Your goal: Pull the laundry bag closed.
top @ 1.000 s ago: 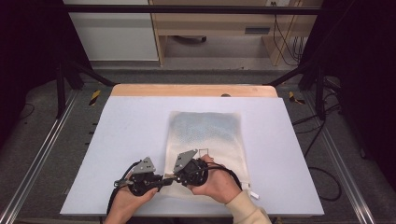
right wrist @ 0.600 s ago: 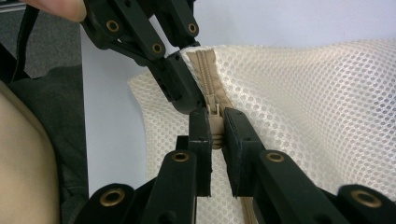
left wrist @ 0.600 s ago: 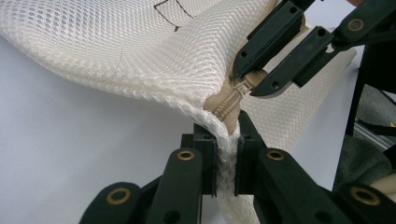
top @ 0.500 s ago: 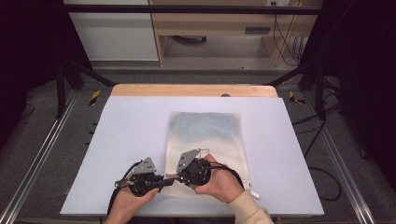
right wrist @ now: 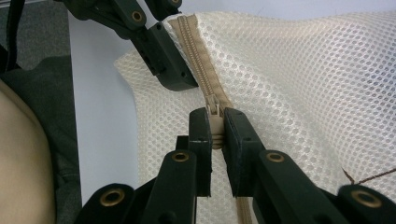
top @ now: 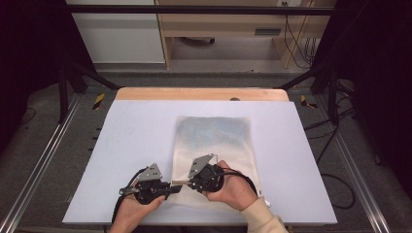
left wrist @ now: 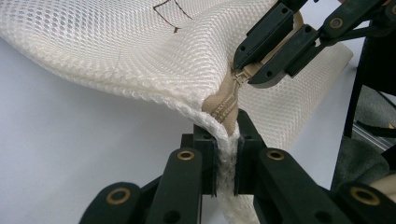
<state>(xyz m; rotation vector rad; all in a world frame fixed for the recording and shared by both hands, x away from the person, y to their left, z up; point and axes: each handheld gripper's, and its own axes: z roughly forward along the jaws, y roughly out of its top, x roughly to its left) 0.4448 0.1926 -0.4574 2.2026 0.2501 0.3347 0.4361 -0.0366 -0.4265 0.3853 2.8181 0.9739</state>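
A cream-white mesh zip bag (top: pixel 214 155) lies flat on the pale blue-grey table (top: pixel 126 145), its near-left corner lifted between the 2 grippers. The left gripper (left wrist: pixel 227 173) is clenched on the bag's corner edge at the end of the tan zipper (right wrist: pixel 196 56), apparently to anchor the fabric and keep the track taut. The right gripper (right wrist: pixel 215 136) is pinched onto the tan zipper pull (right wrist: pixel 213 122) just beside it, likely so the slider can be drawn along the track.

Cream open-weave mesh bag (left wrist: pixel 140 51) with tan cloth zipper (right wrist: pixel 198 56) on matt table (top: pixel 136 141).
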